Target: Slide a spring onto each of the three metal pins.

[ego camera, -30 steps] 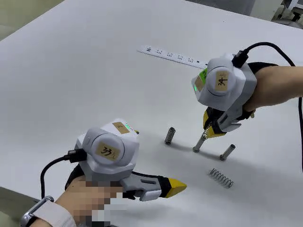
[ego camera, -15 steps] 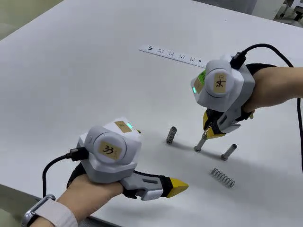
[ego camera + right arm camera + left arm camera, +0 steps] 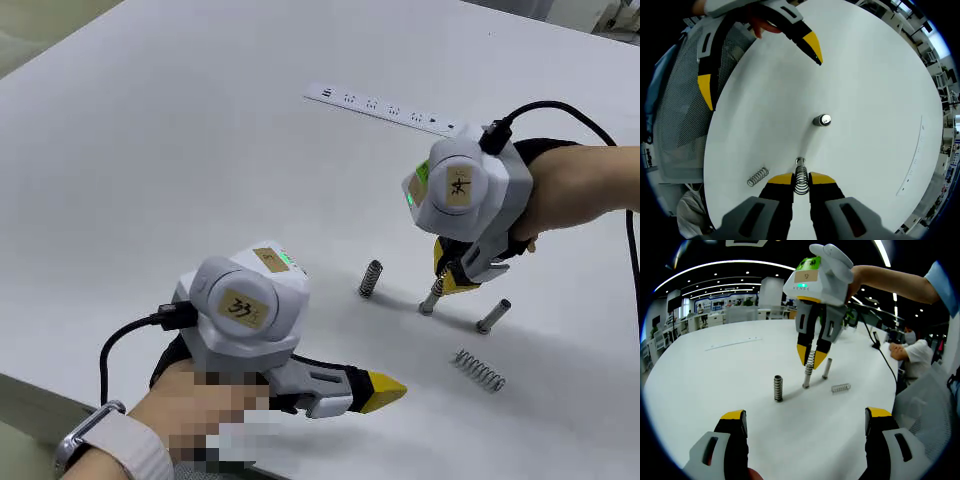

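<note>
Bright bare metal on each spring (image 3: 478,370) and pin (image 3: 493,316); smooth matt white tabletop (image 3: 200,150).

Open worktop (image 3: 150,170) lies between my left fingers (image 3: 385,390) and the sprung pin (image 3: 371,278). My right fingers (image 3: 455,284), closed on a spring (image 3: 800,179), crowd the middle pin (image 3: 428,305); the bare pin (image 3: 493,316) and loose spring (image 3: 478,370) sit near. The power strip (image 3: 385,108) lies well apart.

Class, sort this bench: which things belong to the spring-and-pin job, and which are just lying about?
Belonging: spring-covered metal pin; middle metal pin; steel coil spring in the right gripper; bare metal pin; loose steel spring lying flat.
Lying about: long white power strip.
</note>
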The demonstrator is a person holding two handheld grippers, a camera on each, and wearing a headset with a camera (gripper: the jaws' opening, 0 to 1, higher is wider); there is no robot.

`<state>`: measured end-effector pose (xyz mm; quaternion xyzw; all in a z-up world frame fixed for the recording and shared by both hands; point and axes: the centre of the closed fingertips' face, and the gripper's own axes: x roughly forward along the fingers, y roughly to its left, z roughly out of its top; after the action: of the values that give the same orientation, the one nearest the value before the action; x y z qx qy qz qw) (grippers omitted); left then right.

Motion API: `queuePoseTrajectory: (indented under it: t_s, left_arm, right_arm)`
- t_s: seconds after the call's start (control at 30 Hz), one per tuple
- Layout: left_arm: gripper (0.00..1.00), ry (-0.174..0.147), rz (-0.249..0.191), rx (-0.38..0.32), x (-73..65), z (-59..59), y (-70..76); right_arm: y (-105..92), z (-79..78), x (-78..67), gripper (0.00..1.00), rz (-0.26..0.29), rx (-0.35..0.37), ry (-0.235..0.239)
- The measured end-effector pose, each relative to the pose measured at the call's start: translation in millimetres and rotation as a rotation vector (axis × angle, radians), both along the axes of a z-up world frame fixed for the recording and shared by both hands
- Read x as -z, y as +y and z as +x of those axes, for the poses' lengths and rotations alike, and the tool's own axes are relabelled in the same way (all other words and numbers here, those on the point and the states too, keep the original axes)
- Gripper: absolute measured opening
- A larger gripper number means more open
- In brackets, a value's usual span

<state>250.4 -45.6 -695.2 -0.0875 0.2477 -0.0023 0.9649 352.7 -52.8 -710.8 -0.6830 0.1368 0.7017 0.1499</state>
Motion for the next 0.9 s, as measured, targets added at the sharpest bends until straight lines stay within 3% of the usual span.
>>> queuePoseTrajectory:
  t_s: [0.6, 0.9]
  left_arm:
    - [1.00, 0.000, -0.017, 0.013, 1.1, 0.7, -2.9]
    - [1.00, 0.005, -0.022, 0.017, 2.5, 1.3, -4.7]
  right_arm:
    - [0.0, -2.5, 26.2, 0.13, -0.020, -0.002, -0.009]
    - [-0.5, -1.7, 29.6, 0.13, -0.023, 0.006, -0.005]
